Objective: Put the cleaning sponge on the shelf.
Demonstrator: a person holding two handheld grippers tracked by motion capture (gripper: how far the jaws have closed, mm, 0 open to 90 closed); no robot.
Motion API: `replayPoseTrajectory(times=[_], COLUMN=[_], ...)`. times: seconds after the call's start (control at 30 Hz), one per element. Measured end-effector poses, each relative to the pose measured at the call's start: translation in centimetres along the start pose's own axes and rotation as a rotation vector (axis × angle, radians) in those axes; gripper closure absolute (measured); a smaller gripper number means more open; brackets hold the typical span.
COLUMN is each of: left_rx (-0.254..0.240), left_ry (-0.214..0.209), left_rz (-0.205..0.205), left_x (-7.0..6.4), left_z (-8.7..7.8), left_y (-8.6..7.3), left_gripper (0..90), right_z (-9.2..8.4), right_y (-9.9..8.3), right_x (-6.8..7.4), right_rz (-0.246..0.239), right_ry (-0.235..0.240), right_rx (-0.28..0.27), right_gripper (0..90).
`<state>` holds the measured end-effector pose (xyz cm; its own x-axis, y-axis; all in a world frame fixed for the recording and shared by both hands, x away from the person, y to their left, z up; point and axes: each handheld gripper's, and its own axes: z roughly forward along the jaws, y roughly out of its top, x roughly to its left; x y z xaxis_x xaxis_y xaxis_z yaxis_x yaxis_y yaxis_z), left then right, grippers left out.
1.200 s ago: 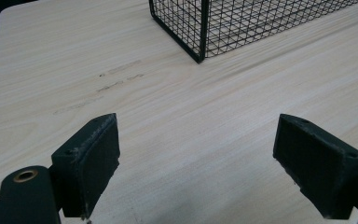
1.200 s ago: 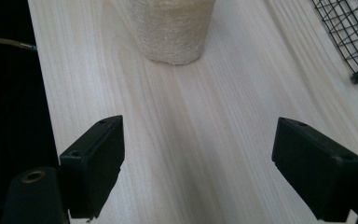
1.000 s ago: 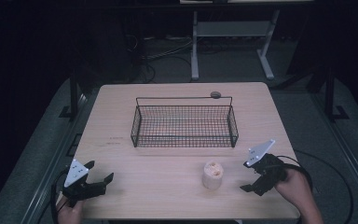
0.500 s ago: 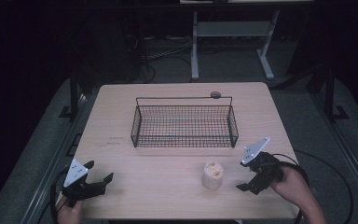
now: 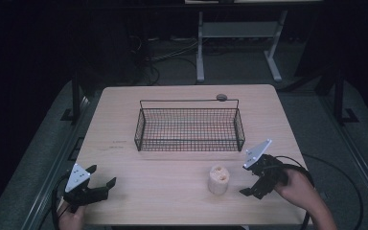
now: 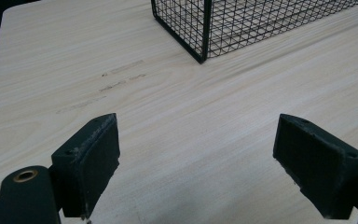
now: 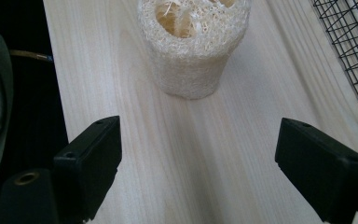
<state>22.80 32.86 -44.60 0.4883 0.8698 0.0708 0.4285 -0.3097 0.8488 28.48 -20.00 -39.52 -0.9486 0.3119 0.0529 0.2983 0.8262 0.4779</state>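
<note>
Near the front edge of the table [image 5: 124, 110], right of centre, the loofah piece [image 5: 218, 179] is standing upright on the bare wood, its open, hole-riddled end facing up. It's sitting clear of everything: nothing is touching it. Your right gripper [image 5: 253, 181] is hovering just beside it on the right, pointing toward it, and its jaws have just been opening; they're now standing wide apart with only bare tabletop between them. In the right gripper view the loofah piece [image 7: 193, 46] is lying ahead of the jaws, beyond their tips, not between them, and a corner of the wire basket [image 7: 354, 51] is showing at the upper right. That wire basket [image 5: 189, 125] is sitting behind the loofah piece toward the middle of the table, well apart from it, and I'm not seeing anything inside it. A small dark round object [image 5: 221, 97] is resting just beyond the basket's far rim; too small for me to tell what it is. Your left gripper [image 5: 100, 179] is holding near the front left corner, well apart from the loofah piece, jaws spread wide and gripping nothing, aimed at the basket's near corner [image 6: 200, 51] in the left gripper view.
</note>
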Motion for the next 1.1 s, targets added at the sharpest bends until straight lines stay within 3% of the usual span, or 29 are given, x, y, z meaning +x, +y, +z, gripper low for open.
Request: replayPoseTrajectory(times=[0.57, 1.1], left_rx=[-0.001, -0.004], left_ry=[0.000, 0.000], left_rz=[-0.002, -0.002], left_x=[0.0, 0.0], left_z=[0.0, 0.0], left_y=[0.0, 0.1], left_gripper=[13.7, 13.7], right_z=[0.4, 1.0], right_y=[1.3, 3.8], right_x=[0.1, -0.1], right_rz=[-0.008, -0.060], right_ry=[0.002, 0.018], right_rx=[0.009, 0.015], right_gripper=[14.3, 14.4])
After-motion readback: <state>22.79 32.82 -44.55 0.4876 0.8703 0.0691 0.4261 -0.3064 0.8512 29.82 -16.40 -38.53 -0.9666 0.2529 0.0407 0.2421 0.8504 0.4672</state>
